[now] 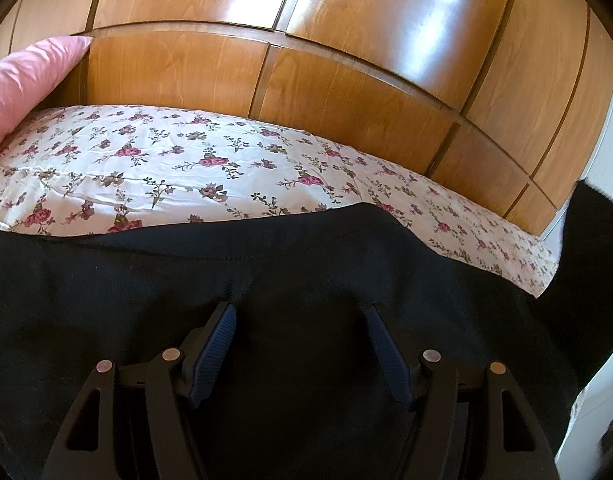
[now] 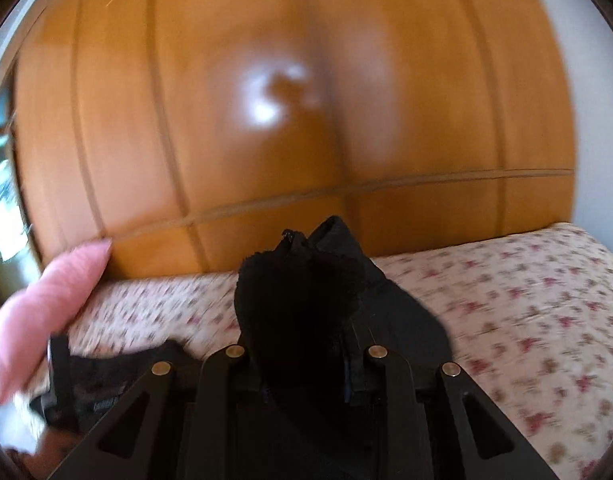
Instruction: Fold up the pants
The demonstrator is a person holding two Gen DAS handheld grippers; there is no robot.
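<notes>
Black pants (image 1: 266, 264) lie spread across the floral bed sheet (image 1: 154, 160), their stitched hem edge running along the far side. My left gripper (image 1: 300, 312) stands open just above the fabric, with both ribbed fingers (image 1: 218, 344) spread wide and nothing between them. In the blurred right wrist view, my right gripper (image 2: 306, 360) is shut on a bunched end of the black pants (image 2: 306, 292), which rises in a lump above the fingers and hides them. More of the black cloth (image 2: 118, 376) trails at the lower left.
A glossy wooden wardrobe (image 1: 306, 40) stands right behind the bed. A pink pillow (image 1: 26, 80) leans against it at the left, seen again as a pink pillow (image 2: 50, 312) in the right wrist view. Floral sheet (image 2: 526, 320) spreads to the right.
</notes>
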